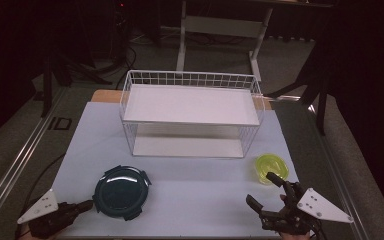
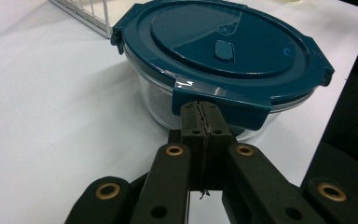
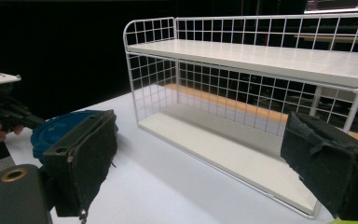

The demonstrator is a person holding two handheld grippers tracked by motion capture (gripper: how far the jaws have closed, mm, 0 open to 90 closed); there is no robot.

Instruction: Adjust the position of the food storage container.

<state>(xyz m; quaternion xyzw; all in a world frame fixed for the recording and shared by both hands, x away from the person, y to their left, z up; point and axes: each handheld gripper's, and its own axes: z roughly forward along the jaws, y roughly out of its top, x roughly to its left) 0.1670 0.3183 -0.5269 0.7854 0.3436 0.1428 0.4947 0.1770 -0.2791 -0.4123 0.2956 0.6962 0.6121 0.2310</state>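
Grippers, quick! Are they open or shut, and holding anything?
Left gripper: shut, empty, tips by the blue-lidded container.
Right gripper: open, holding nothing.

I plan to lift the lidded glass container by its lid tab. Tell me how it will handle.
The glass container looks thick-walled, so probably heavy and breakable. The blue lid appears clipped on, but a tab hold may tilt it. Its glass sides look slippery.

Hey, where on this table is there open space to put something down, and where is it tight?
Both shelves of the white wire rack are bare. The table is free between the teal-lidded container and the yellow-green bowl. It is tight at the container, where the left gripper sits, and near the bowl by the right gripper.
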